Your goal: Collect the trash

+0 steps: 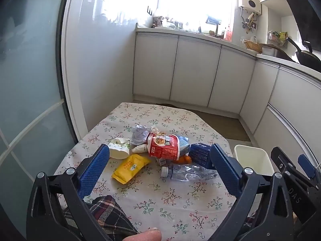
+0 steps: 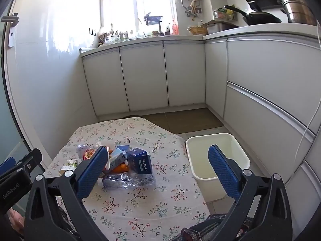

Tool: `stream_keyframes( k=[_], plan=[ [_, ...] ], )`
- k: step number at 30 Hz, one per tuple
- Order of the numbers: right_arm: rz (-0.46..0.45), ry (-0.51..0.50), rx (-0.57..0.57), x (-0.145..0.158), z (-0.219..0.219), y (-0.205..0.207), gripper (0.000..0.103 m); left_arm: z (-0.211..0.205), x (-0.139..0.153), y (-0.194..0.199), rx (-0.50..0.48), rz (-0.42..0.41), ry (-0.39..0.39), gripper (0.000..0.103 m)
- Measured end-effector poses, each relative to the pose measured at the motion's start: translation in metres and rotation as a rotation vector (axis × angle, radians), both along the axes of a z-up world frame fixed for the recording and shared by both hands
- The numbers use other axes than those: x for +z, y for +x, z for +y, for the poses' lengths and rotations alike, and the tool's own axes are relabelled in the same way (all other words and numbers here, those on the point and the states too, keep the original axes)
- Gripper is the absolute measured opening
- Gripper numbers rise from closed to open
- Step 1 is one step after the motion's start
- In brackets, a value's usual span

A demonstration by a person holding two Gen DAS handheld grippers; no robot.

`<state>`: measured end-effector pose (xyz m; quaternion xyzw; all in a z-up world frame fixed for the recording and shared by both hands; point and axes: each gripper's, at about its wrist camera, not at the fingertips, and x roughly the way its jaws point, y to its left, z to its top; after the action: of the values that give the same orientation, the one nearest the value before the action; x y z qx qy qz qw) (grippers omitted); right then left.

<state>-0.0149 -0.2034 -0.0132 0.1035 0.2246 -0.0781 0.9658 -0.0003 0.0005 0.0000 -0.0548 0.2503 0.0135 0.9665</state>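
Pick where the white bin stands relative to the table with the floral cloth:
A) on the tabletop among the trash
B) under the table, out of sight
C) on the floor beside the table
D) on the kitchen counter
C: the white bin sits on the tiled floor next to the table edge, empty as far as the right wrist view shows.

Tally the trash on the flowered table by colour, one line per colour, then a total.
Yellow: 1, snack packet
Red: 1, noodle cup
White: 1, paper cup
Dark blue: 1, box
Light blue: 1, carton
Clear: 1, crushed bottle
Orange: 1, piece under the pile
Grey: 1, crumpled wrapper
Total: 8 visible
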Motion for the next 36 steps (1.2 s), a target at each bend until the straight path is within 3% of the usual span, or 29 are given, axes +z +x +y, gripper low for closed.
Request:
stream_keyframes(
  k=[18, 36],
  plan=[
    [0.004, -0.051, -0.008, -0.0043, 0.013, -0.002, 0.097, 0.0013, -0.003, -0.0018, -0.009, 0.03, -0.025, 0.096],
    [-0.003, -0.036, -0.013, -0.006, 0.0113, -0.0023, 0.097, -0.0051, -0.0077, -0.0031, -0.018, -0.004, 0.017, 0.096]
  ],
)
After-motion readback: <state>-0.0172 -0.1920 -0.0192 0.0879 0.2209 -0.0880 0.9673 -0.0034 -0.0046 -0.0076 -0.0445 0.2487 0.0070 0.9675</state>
